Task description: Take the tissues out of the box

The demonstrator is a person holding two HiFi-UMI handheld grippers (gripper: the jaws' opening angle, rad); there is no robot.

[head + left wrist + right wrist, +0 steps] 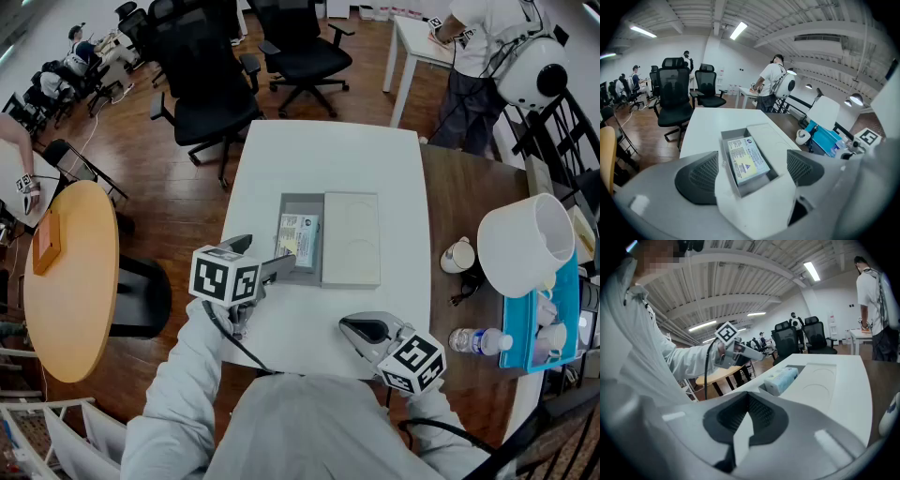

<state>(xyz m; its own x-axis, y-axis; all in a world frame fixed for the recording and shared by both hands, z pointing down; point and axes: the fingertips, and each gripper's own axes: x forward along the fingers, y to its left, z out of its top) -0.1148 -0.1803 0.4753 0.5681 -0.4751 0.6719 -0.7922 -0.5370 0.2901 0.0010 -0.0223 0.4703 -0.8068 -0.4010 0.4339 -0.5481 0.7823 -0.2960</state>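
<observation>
An open grey box (292, 211) lies on the white table (328, 155), its white lid (351, 238) flat beside it on the right. A pack of tissues (298, 239) with a printed label lies inside the box. My left gripper (262, 255) hovers at the box's near left corner. In the left gripper view the left gripper (751, 172) is open, and the box (725, 136) and the tissues (746, 160) lie just ahead between the jaws, untouched. My right gripper (361, 329) is shut on nothing, low over the table's near edge; its view shows the right gripper (746, 422) and the tissues (782, 379).
A white mug (457, 255), a large white lamp shade (525, 246), a water bottle (476, 340) and a blue tray (548, 323) stand on the brown table to the right. Black office chairs (211, 98) are behind the white table, a round orange table (70, 272) is at left, and a person (480, 52) stands at the back right.
</observation>
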